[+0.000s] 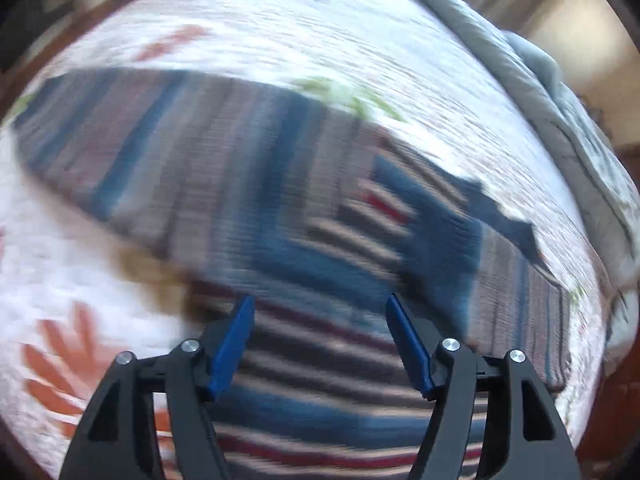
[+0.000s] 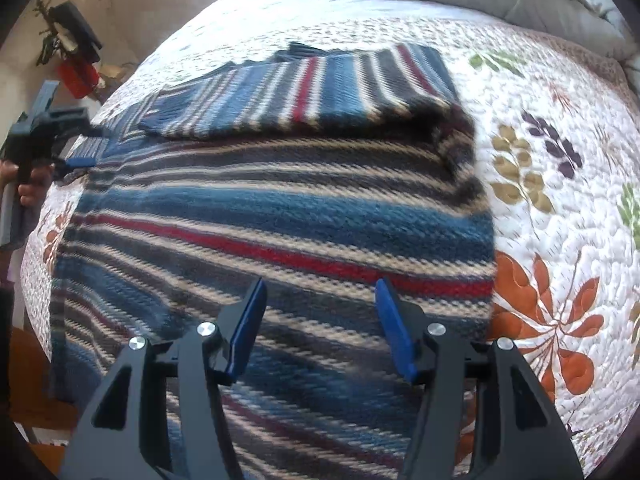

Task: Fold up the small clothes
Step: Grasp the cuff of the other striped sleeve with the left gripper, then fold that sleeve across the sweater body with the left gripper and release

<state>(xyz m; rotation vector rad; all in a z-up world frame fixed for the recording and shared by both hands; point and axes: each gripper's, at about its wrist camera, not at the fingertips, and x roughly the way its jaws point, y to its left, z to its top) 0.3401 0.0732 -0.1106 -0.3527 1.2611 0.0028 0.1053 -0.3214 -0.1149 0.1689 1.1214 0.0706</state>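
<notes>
With one sleeve [image 2: 304, 92] already folded across the sweater [image 2: 280, 216] lying flat on the quilt [image 2: 560, 160], both my left tongs [image 1: 320, 304] and right tongs [image 2: 320, 288] hover apart and empty above it, so I judge the next move is pinching the other sleeve and folding it in.

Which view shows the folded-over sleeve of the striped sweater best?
The right wrist view: the sleeve is sharp, lying across the sweater top, cuff toward the left. The left wrist view is motion-blurred; the sleeve shows only as smeared stripes set crosswise to the body's stripes.
</notes>
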